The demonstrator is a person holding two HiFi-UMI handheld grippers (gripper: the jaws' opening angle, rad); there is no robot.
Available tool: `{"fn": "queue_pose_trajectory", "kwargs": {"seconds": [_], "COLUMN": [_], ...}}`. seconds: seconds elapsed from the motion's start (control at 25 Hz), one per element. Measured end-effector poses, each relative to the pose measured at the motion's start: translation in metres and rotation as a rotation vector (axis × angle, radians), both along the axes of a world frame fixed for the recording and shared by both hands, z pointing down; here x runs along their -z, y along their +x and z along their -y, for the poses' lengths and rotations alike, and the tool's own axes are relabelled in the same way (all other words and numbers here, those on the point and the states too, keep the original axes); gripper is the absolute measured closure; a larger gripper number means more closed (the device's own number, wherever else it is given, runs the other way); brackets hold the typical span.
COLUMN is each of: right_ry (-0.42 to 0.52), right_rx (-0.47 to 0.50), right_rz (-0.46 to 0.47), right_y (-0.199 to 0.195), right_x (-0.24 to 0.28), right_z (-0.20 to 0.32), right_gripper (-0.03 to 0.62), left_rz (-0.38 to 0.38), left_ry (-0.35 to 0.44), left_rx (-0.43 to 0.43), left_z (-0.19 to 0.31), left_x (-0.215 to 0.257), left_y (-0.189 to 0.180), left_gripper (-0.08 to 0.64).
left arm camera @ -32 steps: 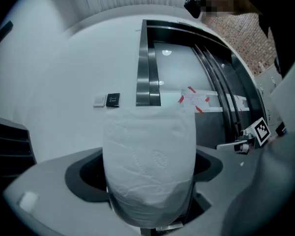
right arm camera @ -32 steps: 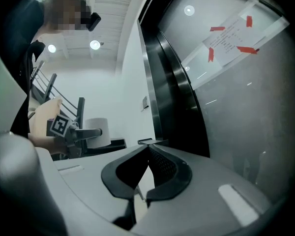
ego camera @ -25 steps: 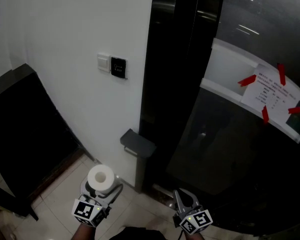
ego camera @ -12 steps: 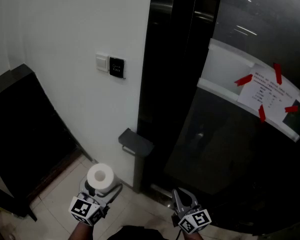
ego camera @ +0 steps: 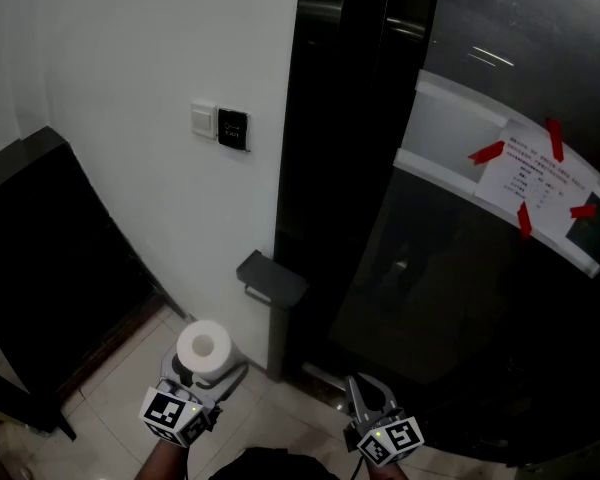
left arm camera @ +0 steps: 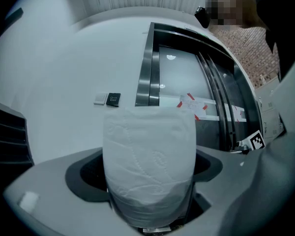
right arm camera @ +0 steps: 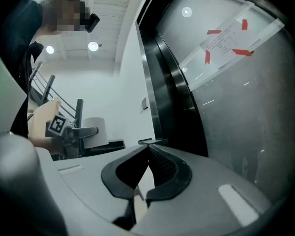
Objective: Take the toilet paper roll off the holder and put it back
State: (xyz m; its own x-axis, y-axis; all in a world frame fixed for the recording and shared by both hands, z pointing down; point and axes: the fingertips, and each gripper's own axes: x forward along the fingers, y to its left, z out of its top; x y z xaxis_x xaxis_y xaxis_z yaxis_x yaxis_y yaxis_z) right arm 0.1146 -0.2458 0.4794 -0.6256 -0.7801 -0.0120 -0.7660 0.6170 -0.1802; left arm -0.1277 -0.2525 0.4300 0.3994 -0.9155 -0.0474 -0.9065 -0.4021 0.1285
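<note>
A white toilet paper roll (ego camera: 203, 348) is clamped upright in my left gripper (ego camera: 200, 376), low at the left of the head view. In the left gripper view the roll (left arm camera: 150, 163) fills the space between the jaws. The dark grey holder (ego camera: 271, 281) juts from the wall corner, up and to the right of the roll, with its lid down. My right gripper (ego camera: 370, 396) sits low at the right, jaws closed with nothing between them; its tips (right arm camera: 148, 149) meet. The roll (right arm camera: 94, 131) also appears at the left of the right gripper view.
A white wall carries a switch plate (ego camera: 204, 120) and a dark card reader (ego camera: 233, 129). A dark glass door (ego camera: 460, 298) with a taped paper notice (ego camera: 535, 180) lies to the right. A black panel (ego camera: 40, 258) stands at the left. Pale floor tiles (ego camera: 120, 388) lie below.
My left gripper with the roll has drifted slightly up and right, toward the holder. The right gripper has stayed put.
</note>
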Motion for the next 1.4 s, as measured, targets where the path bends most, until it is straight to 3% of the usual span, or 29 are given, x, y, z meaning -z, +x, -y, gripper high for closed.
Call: {"fn": "queue_pose_trajectory", "kwargs": {"seconds": [0.2, 0.32, 0.64, 0.76, 0.96, 1.12, 1.4], "right_ry": [0.009, 0.010, 0.007, 0.005, 0.004, 0.005, 0.006], "right_rx": [-0.015, -0.033, -0.103, -0.127, -0.155, -0.167, -0.208], "right_rz": [0.001, -0.005, -0.007, -0.011, -0.020, -0.028, -0.020], "right_y": [0.004, 0.008, 0.030, 0.040, 0.051, 0.058, 0.074], "right_x": [0.002, 0.005, 0.005, 0.005, 0.006, 0.007, 0.007], "right_z": [-0.001, -0.003, -0.011, -0.014, -0.016, -0.016, -0.013], "right_gripper": [0.578, 0.578, 0.578, 0.578, 0.578, 0.578, 0.578], "left_rz": [-0.044, -0.156, -0.630, -0.769, -1.164, -1.381, -1.385], "left_ry": [0.001, -0.017, -0.158, -0.213, -0.345, -0.409, -0.472], "left_rx": [-0.030, -0.072, -0.201, -0.235, -0.287, -0.311, -0.308], "left_z": [0.007, 0.013, 0.034, 0.038, 0.050, 0.058, 0.081], "left_x": [0.000, 0.000, -0.009, -0.019, -0.046, -0.065, -0.100], "left_y": [0.009, 0.017, 0.044, 0.058, 0.079, 0.089, 0.117], "left_gripper": [0.086, 0.086, 0.086, 0.086, 0.086, 0.086, 0.086]}}
